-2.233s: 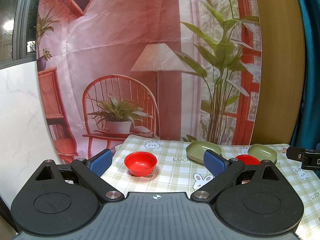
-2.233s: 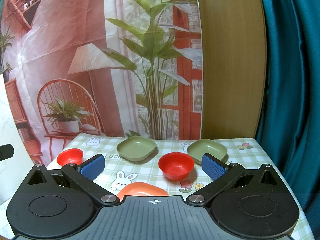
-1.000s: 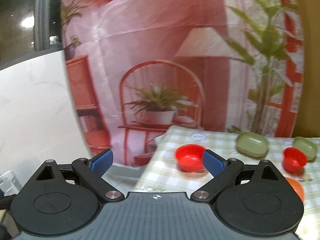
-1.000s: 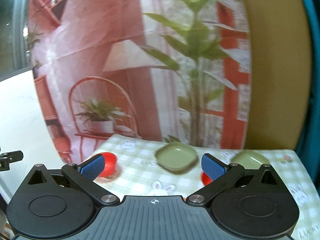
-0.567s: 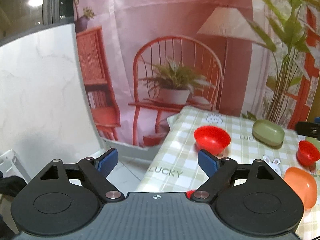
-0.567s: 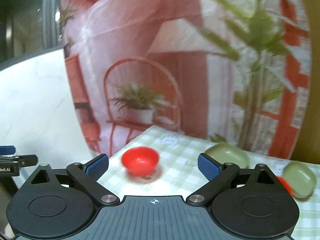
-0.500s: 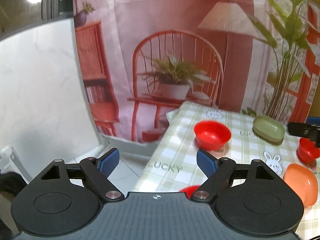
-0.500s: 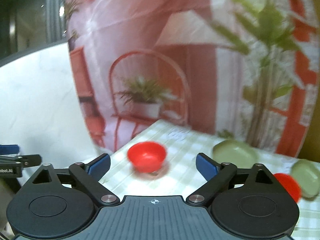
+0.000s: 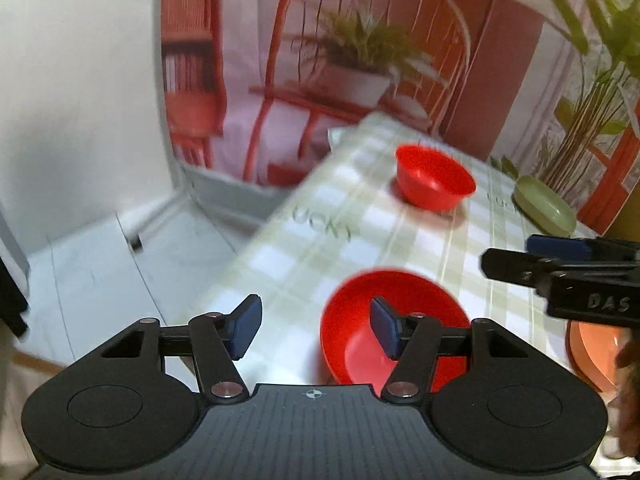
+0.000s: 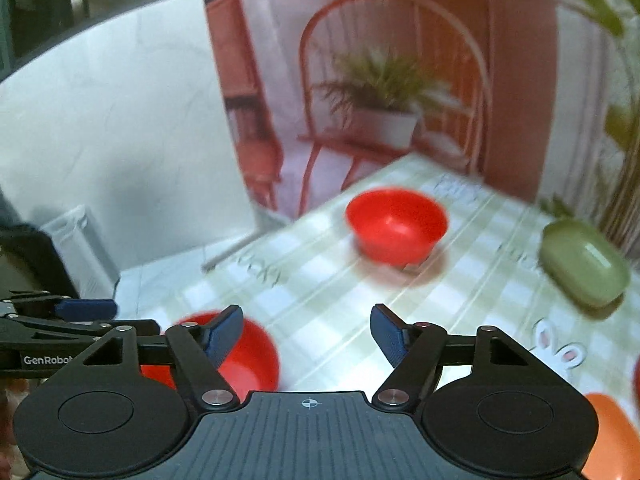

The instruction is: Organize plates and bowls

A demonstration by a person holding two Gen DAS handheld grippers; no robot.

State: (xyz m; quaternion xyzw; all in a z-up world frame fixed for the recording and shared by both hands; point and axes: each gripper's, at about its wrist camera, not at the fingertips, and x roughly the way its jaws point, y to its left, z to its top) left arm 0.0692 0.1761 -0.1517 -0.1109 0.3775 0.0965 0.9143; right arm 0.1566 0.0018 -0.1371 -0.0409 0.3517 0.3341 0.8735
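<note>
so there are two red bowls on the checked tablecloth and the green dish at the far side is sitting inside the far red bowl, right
Not quite. The green dish sits on the checked tablecloth apart from the far red bowl, not inside it; the right wrist view shows bare cloth between them. The rest holds: a second red bowl lies near the left gripper.

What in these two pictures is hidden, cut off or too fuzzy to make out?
- Near red bowl: left view, its near side is behind the left hand-held gripper.
- Orange dish: left view, crossed by the right hand-held gripper and cut by the edge.
- Tablecloth lettering: right view, blurred.
- Far red bowl: right view, rim smeared.
</note>
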